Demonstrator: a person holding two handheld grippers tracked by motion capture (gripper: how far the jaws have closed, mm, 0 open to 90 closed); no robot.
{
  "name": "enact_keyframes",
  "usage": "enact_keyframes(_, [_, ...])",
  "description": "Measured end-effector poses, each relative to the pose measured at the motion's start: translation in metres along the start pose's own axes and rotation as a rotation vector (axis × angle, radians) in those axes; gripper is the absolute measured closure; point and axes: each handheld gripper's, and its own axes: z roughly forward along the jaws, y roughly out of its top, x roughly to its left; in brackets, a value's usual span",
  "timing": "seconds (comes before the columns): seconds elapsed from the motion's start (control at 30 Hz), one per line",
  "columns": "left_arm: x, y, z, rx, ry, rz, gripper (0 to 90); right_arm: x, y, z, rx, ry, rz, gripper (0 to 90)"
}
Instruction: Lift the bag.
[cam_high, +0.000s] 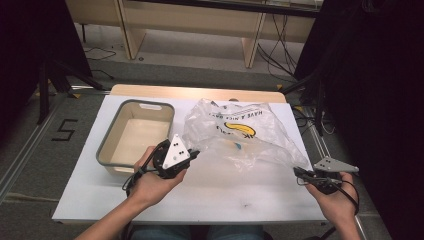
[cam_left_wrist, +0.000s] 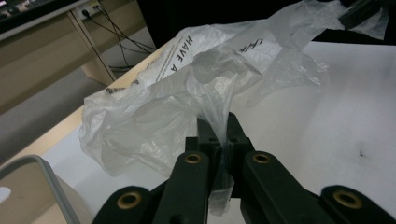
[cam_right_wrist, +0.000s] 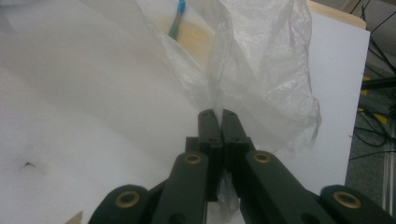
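Clear plastic bag (cam_high: 235, 132) mid-worktop, spread between both grippers. Left gripper (cam_high: 194, 154) at bag's 8 o'clock edge, fingers (cam_left_wrist: 205, 133) clamped on twist of film. Right gripper (cam_high: 298, 172) at 4 o'clock corner, fingers (cam_right_wrist: 208, 123) pinched shut on film too. Both grips done; bag stretched, partly lifted. Grey bin (cam_high: 107, 145) at 9 o'clock looks empty. Likely left: open or move bag.

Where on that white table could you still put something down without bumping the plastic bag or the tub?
The near strip of the white table, between the left gripper and the right gripper, is bare. The beige tub also looks empty inside. The far middle and right are crowded: the plastic bag spreads there, pinched by both grippers.
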Motion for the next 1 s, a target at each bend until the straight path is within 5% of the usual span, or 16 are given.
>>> enact_keyframes(0.53, [0.014, 0.033, -0.015, -0.15, 0.057, -0.005, 88.9, 0.004, 0.019, -0.004, -0.099, -0.041, -0.002, 90.0])
enact_keyframes(1.0, [0.026, 0.045, -0.022, -0.221, 0.102, -0.032, 88.9, 0.003, 0.042, -0.022, -0.216, -0.083, -0.006, 90.0])
